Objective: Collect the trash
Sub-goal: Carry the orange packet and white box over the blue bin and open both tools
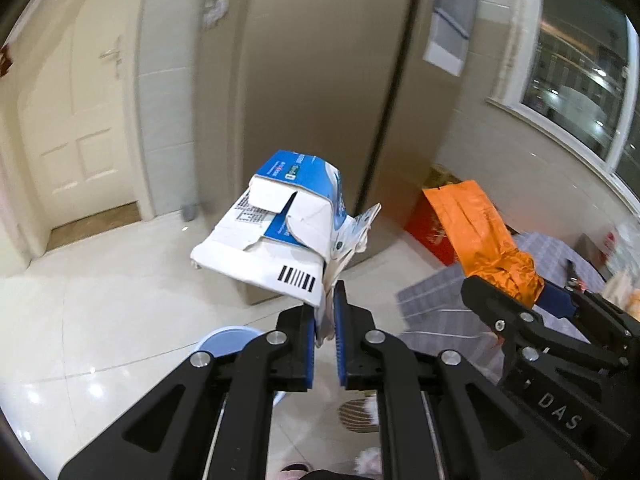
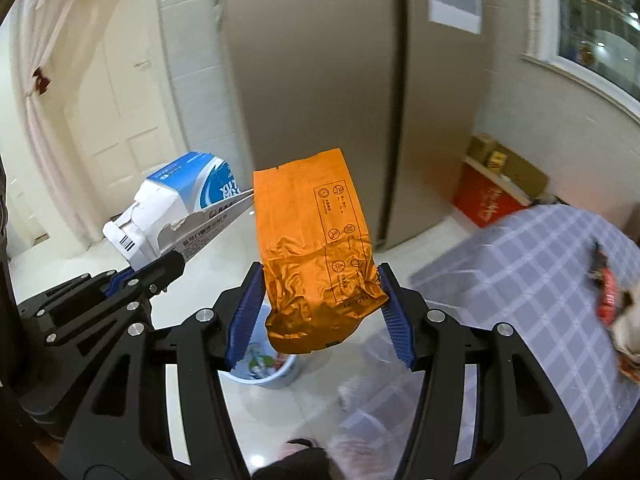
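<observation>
My left gripper (image 1: 327,300) is shut on a torn flap of a crushed blue and white carton (image 1: 280,232), which hangs in the air above the floor. The same carton (image 2: 176,208) shows at the left of the right wrist view, held by the left gripper (image 2: 176,264). My right gripper (image 2: 320,280) is shut on a crumpled orange foil bag (image 2: 316,248), its blue pads pressing both sides. That bag (image 1: 480,236) and the right gripper (image 1: 516,300) appear at the right of the left wrist view. A light blue trash bin (image 2: 264,364) with litter inside stands on the floor below the right gripper.
A tall beige fridge (image 2: 320,80) stands straight ahead, a white door (image 1: 80,128) to its left. A table with a grey checked cloth (image 2: 540,280) is at the right, with red packets on it. A red box (image 2: 484,200) sits by the wall under a window (image 1: 580,72).
</observation>
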A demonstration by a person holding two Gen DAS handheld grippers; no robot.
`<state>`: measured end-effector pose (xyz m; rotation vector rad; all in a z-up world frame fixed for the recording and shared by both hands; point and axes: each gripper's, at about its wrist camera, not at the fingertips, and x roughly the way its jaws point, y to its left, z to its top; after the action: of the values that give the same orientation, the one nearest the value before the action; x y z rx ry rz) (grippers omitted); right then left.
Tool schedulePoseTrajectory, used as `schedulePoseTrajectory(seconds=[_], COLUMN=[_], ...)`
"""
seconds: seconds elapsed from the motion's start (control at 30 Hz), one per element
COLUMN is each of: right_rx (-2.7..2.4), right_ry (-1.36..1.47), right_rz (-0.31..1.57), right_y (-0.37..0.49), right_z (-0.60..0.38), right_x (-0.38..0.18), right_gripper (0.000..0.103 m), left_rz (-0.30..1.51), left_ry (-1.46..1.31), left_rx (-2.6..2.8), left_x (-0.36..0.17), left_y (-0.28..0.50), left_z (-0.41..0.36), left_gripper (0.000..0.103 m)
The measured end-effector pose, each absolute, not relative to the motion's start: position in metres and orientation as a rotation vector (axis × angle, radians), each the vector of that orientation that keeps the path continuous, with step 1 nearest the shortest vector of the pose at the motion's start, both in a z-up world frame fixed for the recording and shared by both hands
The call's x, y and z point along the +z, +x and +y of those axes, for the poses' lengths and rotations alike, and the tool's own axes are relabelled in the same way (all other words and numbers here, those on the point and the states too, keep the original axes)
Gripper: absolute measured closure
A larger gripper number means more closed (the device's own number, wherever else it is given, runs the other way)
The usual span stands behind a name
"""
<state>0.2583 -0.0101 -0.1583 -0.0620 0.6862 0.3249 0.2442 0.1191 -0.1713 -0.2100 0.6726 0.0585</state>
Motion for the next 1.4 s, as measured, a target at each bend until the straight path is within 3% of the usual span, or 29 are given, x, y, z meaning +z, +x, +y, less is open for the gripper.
schedulePoseTrajectory(seconds=[0.43, 0.57, 0.63, 1.4], right_rx=[0.504, 0.518, 0.518, 0.4], right_ry=[-0.041, -0.009, 0.002, 0.011], right_rz=[0.772, 0.787, 0.806, 0.683], right_y=[0.299, 0.315, 0.322, 0.308], right_z=[0.093, 0.115, 0.121, 0.094], right_x=[-0.211, -0.226, -0.234, -0.226], right_gripper=[0.047, 0.037, 0.037, 0.034], left_rz=[0.715, 0.736, 0.744, 0.797], left_ry=[-0.287, -0.3, -0.303, -0.298], left_rx=[0.299, 0.329, 0.343, 0.248], left_x=[-0.212, -0.223, -0.227, -0.243], left_y=[0.251, 0.256, 0.259, 0.292], left_z=[0.224, 0.244, 0.252, 0.238], left_gripper=[0.095, 0.095, 0.095, 0.095])
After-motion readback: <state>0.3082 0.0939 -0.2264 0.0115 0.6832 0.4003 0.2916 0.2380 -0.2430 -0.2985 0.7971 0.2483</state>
